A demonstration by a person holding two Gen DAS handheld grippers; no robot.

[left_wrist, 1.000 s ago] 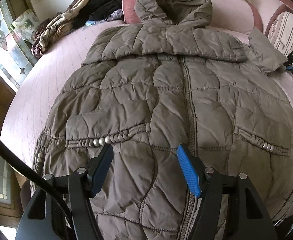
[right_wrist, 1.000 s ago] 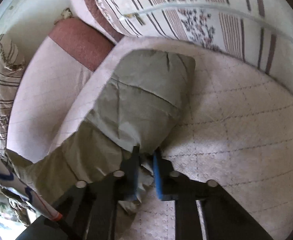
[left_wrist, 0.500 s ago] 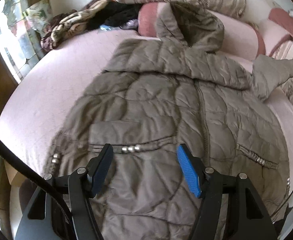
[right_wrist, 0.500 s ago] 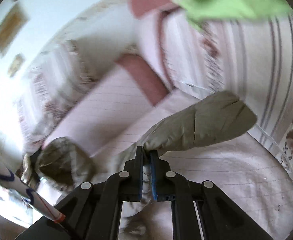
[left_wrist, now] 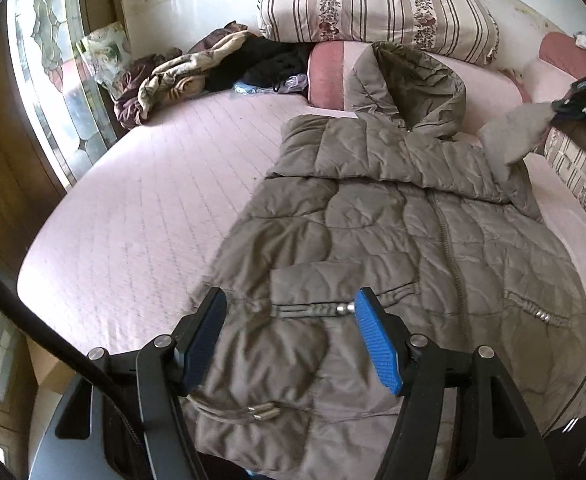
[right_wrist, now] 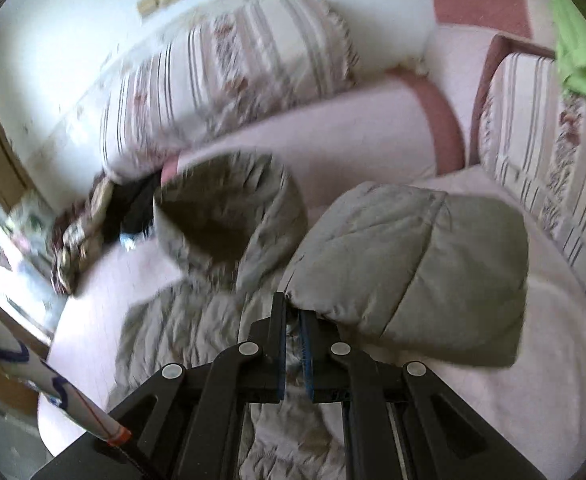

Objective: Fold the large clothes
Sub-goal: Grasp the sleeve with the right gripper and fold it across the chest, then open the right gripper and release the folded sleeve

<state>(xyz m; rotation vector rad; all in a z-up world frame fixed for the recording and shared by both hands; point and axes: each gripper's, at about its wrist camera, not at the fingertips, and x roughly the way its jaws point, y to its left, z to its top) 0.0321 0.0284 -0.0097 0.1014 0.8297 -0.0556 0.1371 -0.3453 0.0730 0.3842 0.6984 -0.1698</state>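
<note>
With the left gripper (left_wrist: 289, 340) spread and empty, the right gripper (right_wrist: 293, 320) pinched the jacket's (left_wrist: 393, 240) sleeve (right_wrist: 413, 264), apparently mid-fold; next, laying it leftward across the chest.

Home bedroom, pink quilted bed (left_wrist: 141, 216) filling the scene, striped floral pillow (left_wrist: 377, 12) and pink bolster (left_wrist: 327, 74) at its far end, heap of clothes (left_wrist: 197, 72) far left, stained-glass window (left_wrist: 49, 60) on the left wall
</note>
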